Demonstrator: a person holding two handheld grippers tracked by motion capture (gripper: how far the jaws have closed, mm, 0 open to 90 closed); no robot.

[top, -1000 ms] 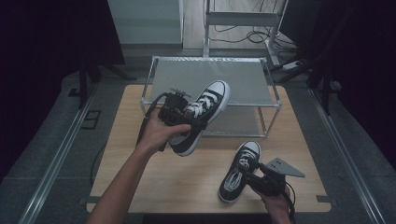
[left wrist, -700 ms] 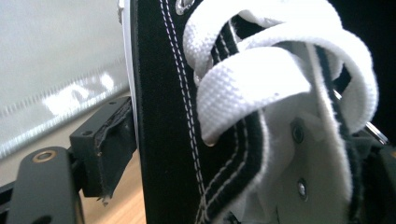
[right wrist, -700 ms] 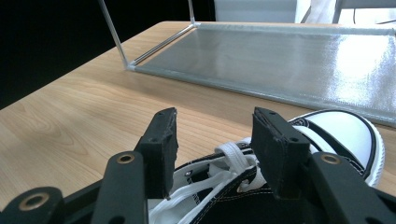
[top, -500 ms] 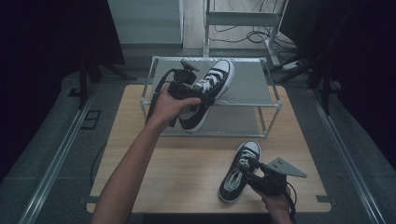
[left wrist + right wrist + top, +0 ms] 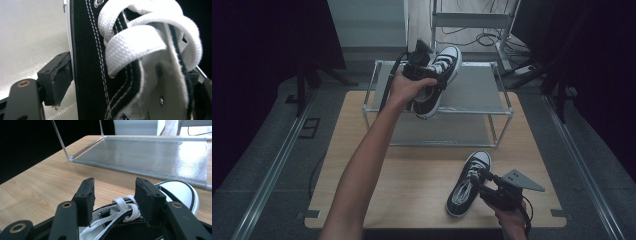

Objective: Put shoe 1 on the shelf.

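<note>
- High view: the left gripper holds a black sneaker with white laces, white toe cap and white sole edge, tilted toe-up above the top shelf of a metal rack. Its jaws are clamped on the shoe's side by the lace eyelets.
- A second sneaker of the same make lies on its sole on the pale wooden counter, in front of the rack's right half, toe toward the rack. The right gripper sits just beside its lace area, jaws apart.
- The rack stands at the counter's far side, with a frosted grey top shelf and a lower one. Beyond it are grey carpet, floor rails, dark curtains and cables.
- Left gripper view: close up, the held shoe shows black canvas with white double stitching, wide woven laces and metal eyelets. A jaw pad presses its outer wall, the rack's bright shelf behind.
- Right gripper view: the jaws straddle the laces of the lying shoe without pressing on them. The rounded white toe points at the rack's lower shelf, and the counter's wood grain is plain.
</note>
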